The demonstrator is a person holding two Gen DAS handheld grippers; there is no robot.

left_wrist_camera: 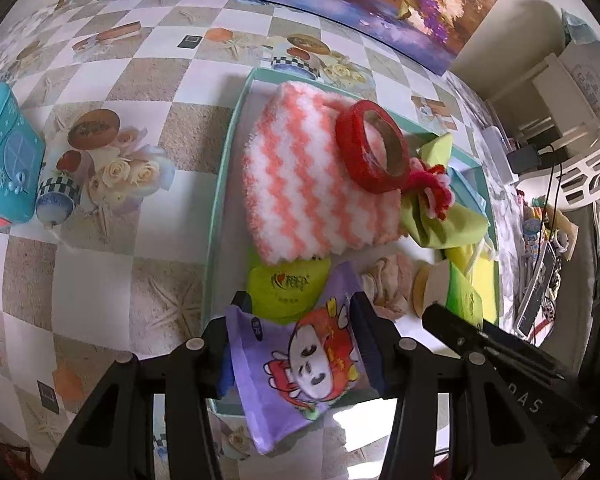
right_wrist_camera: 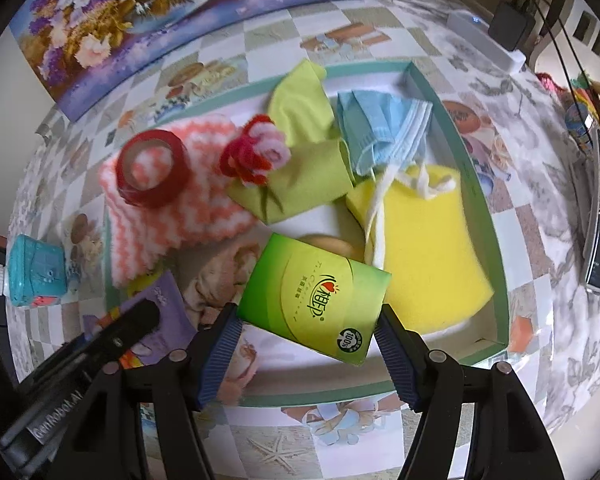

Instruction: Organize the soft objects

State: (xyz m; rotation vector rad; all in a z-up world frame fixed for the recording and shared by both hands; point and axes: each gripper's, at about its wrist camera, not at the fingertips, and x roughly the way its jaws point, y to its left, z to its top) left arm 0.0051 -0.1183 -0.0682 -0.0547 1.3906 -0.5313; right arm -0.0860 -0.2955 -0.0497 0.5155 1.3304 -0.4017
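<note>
The left gripper (left_wrist_camera: 300, 320) pinches a purple cartoon-printed tissue packet (left_wrist_camera: 300, 360) over the near edge of the shallow teal-rimmed tray (right_wrist_camera: 484, 200); the right gripper (right_wrist_camera: 308, 320) clamps a green tissue packet (right_wrist_camera: 316, 300) above its crowded interior, on a checkered tablecloth (left_wrist_camera: 100, 260).

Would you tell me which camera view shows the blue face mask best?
The right wrist view: the blue face mask lies crumpled but fully visible near the tray's far corner. In the left wrist view only a sliver shows behind the green cloth.
</note>
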